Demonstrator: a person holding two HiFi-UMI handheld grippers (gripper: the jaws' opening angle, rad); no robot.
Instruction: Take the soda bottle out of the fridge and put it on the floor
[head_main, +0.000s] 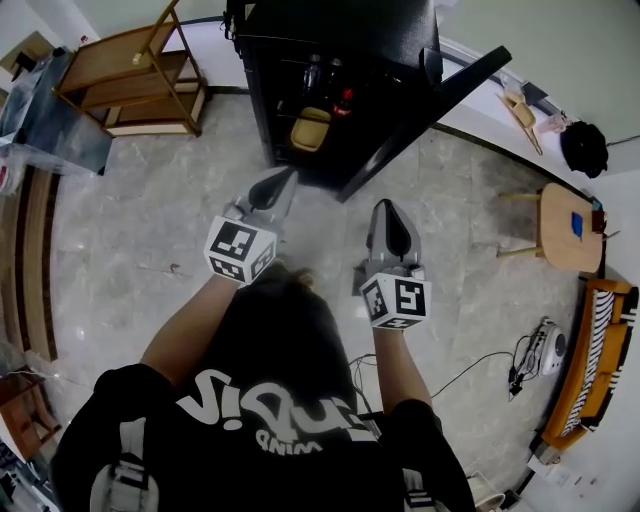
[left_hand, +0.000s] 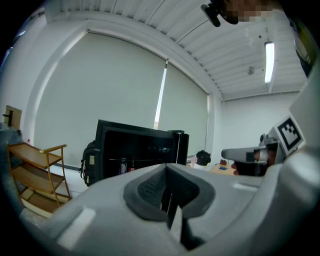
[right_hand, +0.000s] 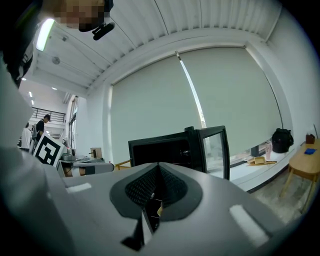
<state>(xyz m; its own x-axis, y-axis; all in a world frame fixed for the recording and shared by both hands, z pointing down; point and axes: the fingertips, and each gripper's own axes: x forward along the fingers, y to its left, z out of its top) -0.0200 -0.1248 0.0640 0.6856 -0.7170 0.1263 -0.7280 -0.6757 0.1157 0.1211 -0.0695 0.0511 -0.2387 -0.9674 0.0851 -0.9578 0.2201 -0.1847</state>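
A black fridge (head_main: 330, 90) stands ahead with its door (head_main: 430, 115) swung open to the right. On its shelf I see a dark soda bottle with red on it (head_main: 343, 101), beside a yellow item (head_main: 311, 130) and a clear bottle (head_main: 312, 72). My left gripper (head_main: 291, 172) and right gripper (head_main: 384, 205) are both held level toward the fridge, short of it, jaws shut and empty. In the left gripper view the shut left gripper (left_hand: 166, 167) faces the fridge (left_hand: 135, 150), with small bottles (left_hand: 127, 166) visible inside. The right gripper (right_hand: 159, 166) points at the fridge (right_hand: 165, 147) too.
A wooden shelf rack (head_main: 130, 80) stands left of the fridge, and a black bag (left_hand: 89, 162) leans on the fridge's left side. To the right are a round wooden table (head_main: 565, 228), a black backpack (head_main: 583, 148), an orange bench (head_main: 600, 350) and cables with a device (head_main: 545, 348) on the floor.
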